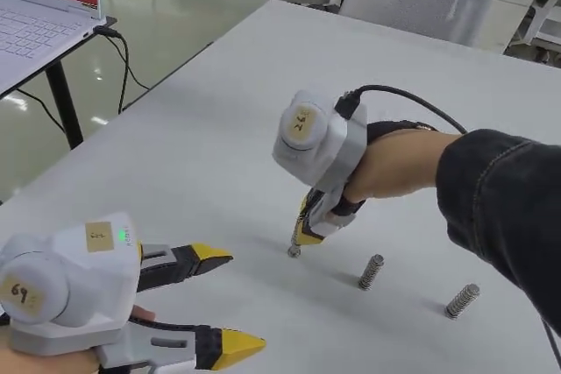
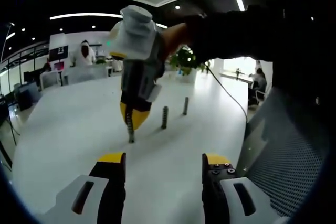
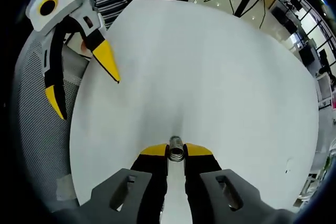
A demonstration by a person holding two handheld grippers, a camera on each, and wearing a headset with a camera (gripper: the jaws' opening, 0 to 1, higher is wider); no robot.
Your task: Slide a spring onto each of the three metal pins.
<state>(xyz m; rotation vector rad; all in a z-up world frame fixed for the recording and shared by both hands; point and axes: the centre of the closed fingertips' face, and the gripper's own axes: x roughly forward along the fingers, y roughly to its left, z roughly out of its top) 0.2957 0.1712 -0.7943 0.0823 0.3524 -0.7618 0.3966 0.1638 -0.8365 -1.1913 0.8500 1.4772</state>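
Left gripper is nearest, low over the near end of the table. Its jaws are spread wide with nothing between them, as its own view confirms. Beyond it, the right gripper points steeply down at mid-table, yellow tips pinching a spring. The right gripper view shows that spring end-on between the tips. The spring's lower end meets the table; whether a pin sits inside cannot be told. To its right stand a second spring and a third spring, each slightly tilted, well apart from both grippers. Farthest are a laptop at the left and a chair behind the table.
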